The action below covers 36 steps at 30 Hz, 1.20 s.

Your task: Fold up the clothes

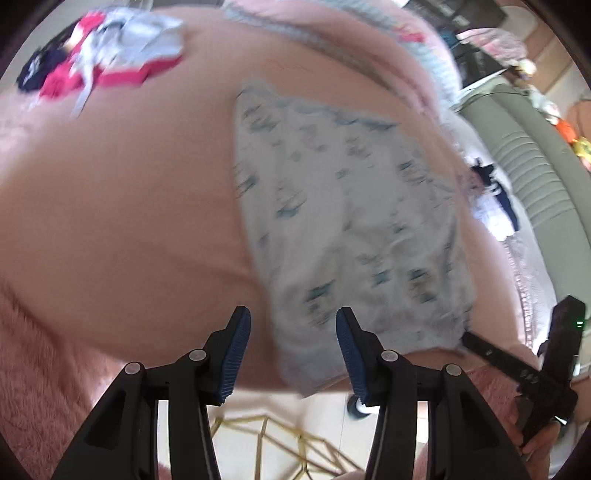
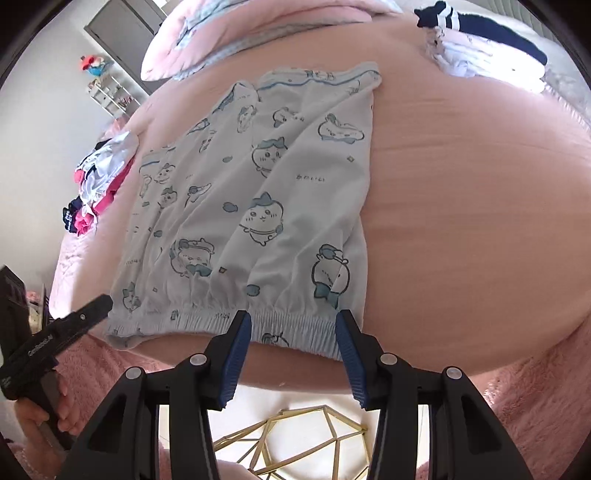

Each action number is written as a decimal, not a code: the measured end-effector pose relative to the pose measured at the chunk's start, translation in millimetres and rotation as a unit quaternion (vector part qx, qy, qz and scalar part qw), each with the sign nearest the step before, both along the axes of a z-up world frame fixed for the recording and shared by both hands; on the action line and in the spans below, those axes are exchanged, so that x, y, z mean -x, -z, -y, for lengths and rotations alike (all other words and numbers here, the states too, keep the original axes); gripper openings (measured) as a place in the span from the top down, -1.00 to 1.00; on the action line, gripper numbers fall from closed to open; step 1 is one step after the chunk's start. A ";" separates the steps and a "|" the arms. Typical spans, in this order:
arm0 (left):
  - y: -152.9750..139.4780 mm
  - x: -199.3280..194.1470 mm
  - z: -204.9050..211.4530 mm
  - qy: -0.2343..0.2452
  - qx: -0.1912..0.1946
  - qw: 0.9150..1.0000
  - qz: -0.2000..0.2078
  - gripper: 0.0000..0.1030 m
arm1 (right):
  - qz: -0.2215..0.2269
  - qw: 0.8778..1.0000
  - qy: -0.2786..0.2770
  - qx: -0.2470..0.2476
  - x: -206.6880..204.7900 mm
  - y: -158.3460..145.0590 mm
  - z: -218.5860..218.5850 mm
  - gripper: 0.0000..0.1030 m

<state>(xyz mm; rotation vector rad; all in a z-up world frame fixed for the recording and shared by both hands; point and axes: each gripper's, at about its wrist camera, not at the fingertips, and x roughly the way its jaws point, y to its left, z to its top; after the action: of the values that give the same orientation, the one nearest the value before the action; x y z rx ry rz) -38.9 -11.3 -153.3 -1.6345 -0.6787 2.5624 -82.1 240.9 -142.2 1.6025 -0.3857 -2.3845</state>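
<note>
A pair of white shorts [image 2: 258, 206] printed with blue cartoon animals lies flat on the pink bed, its elastic waistband [image 2: 207, 323] toward me. The right gripper [image 2: 293, 332] is open just over the waistband's right part, nothing between its blue pads. In the blurred left wrist view the same shorts [image 1: 343, 221] lie ahead and to the right, and the left gripper [image 1: 293, 332] is open above their near corner, holding nothing. Each gripper shows in the other's view: the left gripper [image 2: 92, 308] beside the waistband's left end, the right gripper [image 1: 476, 341] at the shorts' right edge.
A pile of red, navy and white clothes [image 1: 96, 70] lies at the far left of the bed [image 2: 461, 184]. Folded white and navy clothes [image 2: 480, 40] are stacked at the far right. A pink pillow [image 2: 240, 33] lies at the head. A gold wire frame [image 2: 314, 439] stands on the floor below.
</note>
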 end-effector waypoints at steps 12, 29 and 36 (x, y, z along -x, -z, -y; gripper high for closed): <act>11.8 -8.2 9.7 0.007 -0.054 0.998 0.014 0.13 | 0.007 0.999 0.052 -0.007 -17.1 -1.8 -24.3 0.55; 20.0 -5.6 20.7 -0.004 -0.158 0.987 0.017 0.02 | 0.043 0.990 0.056 0.120 -23.6 27.1 -58.5 0.21; 15.9 -11.9 14.6 0.011 -0.112 0.994 0.007 0.41 | 0.043 0.993 0.037 0.102 -22.0 23.0 -43.5 0.57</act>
<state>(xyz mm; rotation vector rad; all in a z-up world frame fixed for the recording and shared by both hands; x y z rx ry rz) -27.0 -26.0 -169.1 -1.5789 -0.9060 2.3620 -60.1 284.4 -165.3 1.6252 -0.6917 -2.2492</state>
